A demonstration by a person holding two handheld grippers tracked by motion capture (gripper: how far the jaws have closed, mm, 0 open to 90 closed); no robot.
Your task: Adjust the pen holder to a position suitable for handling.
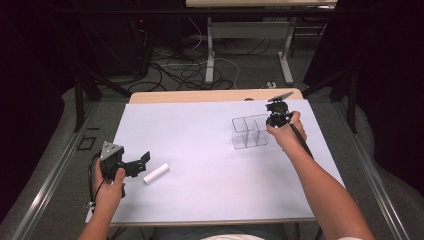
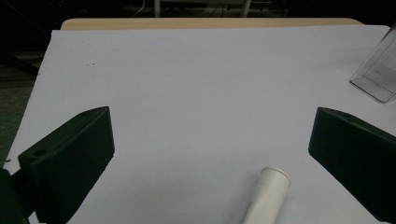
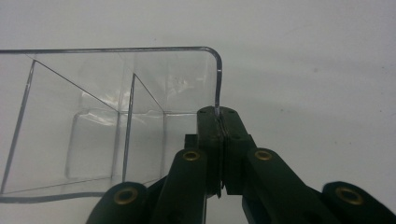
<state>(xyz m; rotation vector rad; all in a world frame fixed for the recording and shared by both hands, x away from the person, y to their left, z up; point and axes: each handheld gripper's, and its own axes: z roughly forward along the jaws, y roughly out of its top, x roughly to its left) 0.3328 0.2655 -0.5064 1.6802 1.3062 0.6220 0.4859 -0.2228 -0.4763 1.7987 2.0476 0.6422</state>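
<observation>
A clear plastic box (image 1: 249,132) with inner dividers stands on the white table sheet (image 1: 210,150) at the right. My right gripper (image 1: 274,119) is shut on the box's right wall; in the right gripper view the jaws pinch the thin rim of the clear box (image 3: 112,116) at my right gripper (image 3: 218,112). A small white tube (image 1: 156,173) lies on the sheet at the left. My left gripper (image 1: 141,162) is open just left of it; in the left gripper view the white tube (image 2: 267,196) lies between the wide-apart jaws of my left gripper (image 2: 210,154), nearer the right one.
The sheet covers a wooden tabletop (image 1: 215,95) whose far edge shows. Beyond it are table legs (image 1: 210,50) and cables (image 1: 185,70) on the floor. Metal frame rails (image 1: 55,170) run along both sides.
</observation>
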